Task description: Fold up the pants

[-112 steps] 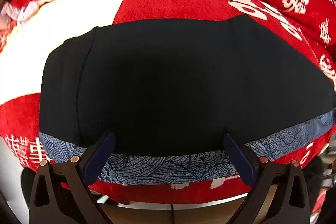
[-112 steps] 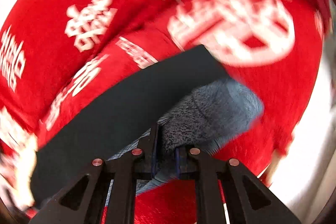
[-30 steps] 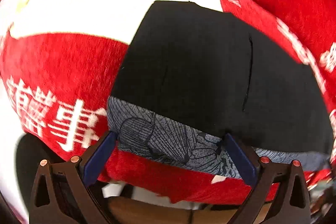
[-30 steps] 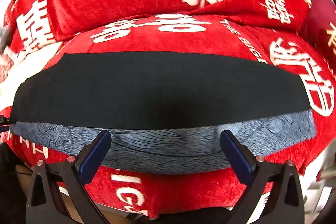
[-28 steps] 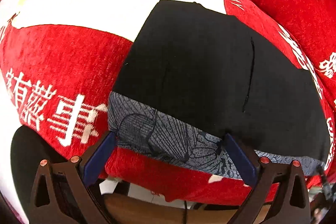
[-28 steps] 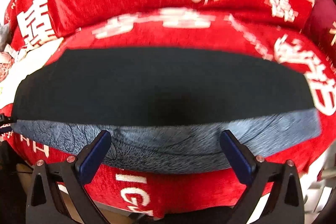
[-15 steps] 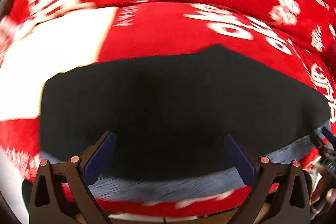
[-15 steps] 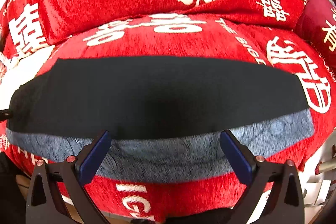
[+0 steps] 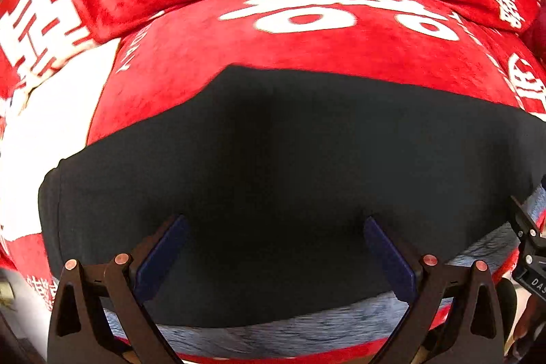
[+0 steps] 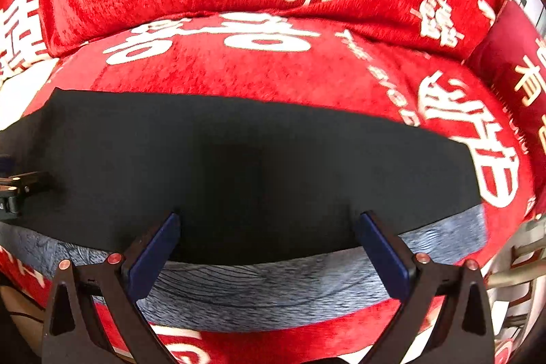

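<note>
A: Pants (image 10: 259, 166) are laid flat on the red sofa (image 10: 307, 63), black layer over a blue patterned strip (image 10: 273, 289).

B: Left gripper (image 9: 273, 248) and right gripper (image 10: 266, 244) are shown above them, jaws wide, nothing held.

A: Risk: a one-layer pinch could skew the fold.

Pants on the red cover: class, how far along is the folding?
Done: the pants lie flat as a dark layer over a blue patterned strip on the red cover. In hand: nothing; left gripper and right gripper are open. Left: possibly one more fold.
</note>
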Motion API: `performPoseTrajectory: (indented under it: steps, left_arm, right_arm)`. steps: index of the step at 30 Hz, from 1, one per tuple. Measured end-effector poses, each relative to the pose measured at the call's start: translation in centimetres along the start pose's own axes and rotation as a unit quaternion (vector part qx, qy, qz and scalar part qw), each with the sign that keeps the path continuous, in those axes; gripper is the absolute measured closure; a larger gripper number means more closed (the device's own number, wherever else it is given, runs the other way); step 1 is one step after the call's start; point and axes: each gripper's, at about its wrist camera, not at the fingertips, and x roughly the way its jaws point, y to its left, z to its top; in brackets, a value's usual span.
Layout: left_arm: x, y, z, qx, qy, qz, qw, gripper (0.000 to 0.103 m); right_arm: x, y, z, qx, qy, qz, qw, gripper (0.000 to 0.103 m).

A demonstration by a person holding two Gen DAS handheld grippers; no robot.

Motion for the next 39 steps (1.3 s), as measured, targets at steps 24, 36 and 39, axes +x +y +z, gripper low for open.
performPoseTrajectory:
  steps: [24,36,39]
  left_arm:
    - [-1.3,-13.2,1.2,0.047,0.027,-0.034,0.9979,0.0]
    - [0.4,-18.1,0.8,0.05,0.047,-0.043,0.9967,0.0]
    - [0.7,-18.4,1.0,0.054,0.044,-0.033,0.997,0.0]
  right_arm:
    - [-1.4,-12.6,-4.3,0.104,-0.025,-0.016,0.994,0.0]
    - [1.6,-19.9,-10.5,0.25,-0.014,0.105,0.962,0.001]
    - [2.7,-19.9,-10.7,0.266,-0.019,0.144,0.953,0.003]
